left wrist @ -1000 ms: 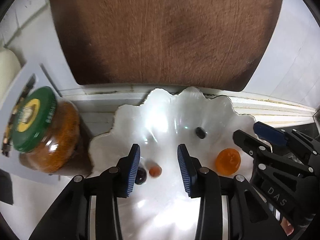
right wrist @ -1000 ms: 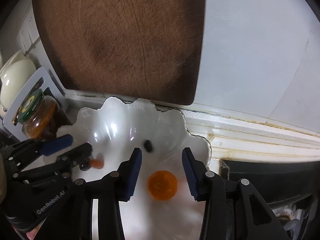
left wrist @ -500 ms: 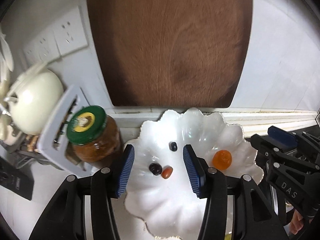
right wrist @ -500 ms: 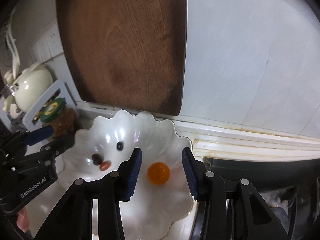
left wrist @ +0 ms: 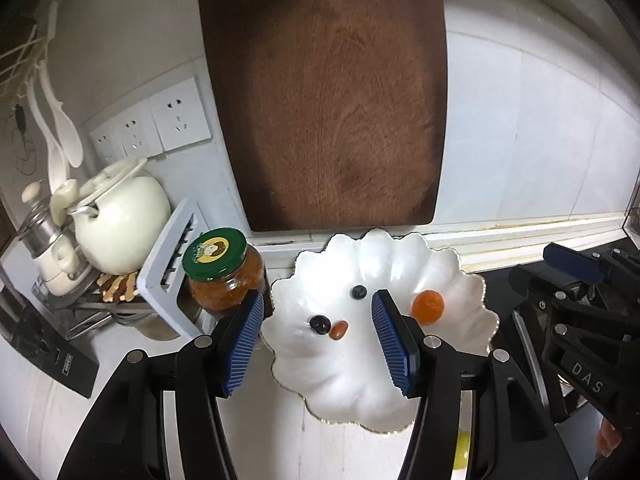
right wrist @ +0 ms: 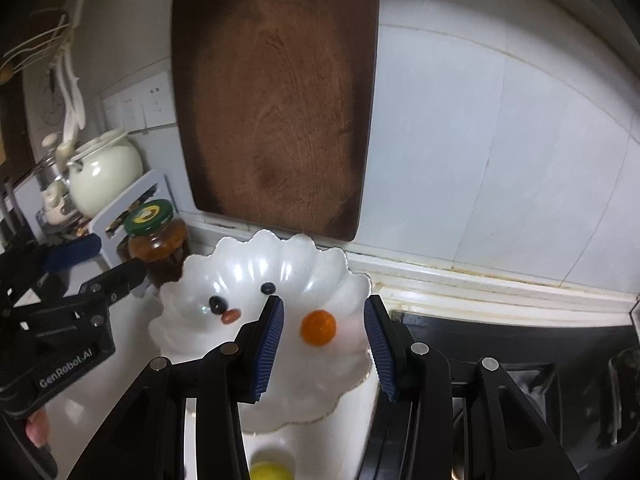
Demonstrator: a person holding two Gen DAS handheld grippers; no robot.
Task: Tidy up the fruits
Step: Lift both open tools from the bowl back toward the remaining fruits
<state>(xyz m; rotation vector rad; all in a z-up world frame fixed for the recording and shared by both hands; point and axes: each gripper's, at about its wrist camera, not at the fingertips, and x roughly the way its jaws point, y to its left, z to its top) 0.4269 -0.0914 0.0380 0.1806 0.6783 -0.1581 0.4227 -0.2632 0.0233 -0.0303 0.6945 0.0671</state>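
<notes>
**Both grippers empty above the scalloped dish**

Nearest us, a yellow fruit (right wrist: 270, 472) lies low between the arms of our right gripper (right wrist: 323, 338), only partly in view. Our left gripper (left wrist: 318, 332) has its jaws opening, with nothing pressed between the pads; our right gripper stands at a moderate gap, also holding nothing.

Just past both sets of fingertips sits the white scalloped dish (left wrist: 360, 400) on the pale worktop (left wrist: 280, 440). In it, beyond the left gripper, a dark grape (left wrist: 319, 324) touches a small reddish fruit (left wrist: 340, 330), with a blueberry (left wrist: 358, 292) a little farther. The orange fruit (right wrist: 318, 327) lies beyond the right gripper's gap.

To the left of the dish stands a green-lidded jar (left wrist: 224, 272), beside a grey rack (left wrist: 172, 268) and a cream pot (left wrist: 120, 220). Farthest, a dark wooden cutting board (left wrist: 328, 100) leans upright against the tiled wall (left wrist: 540, 140).
</notes>
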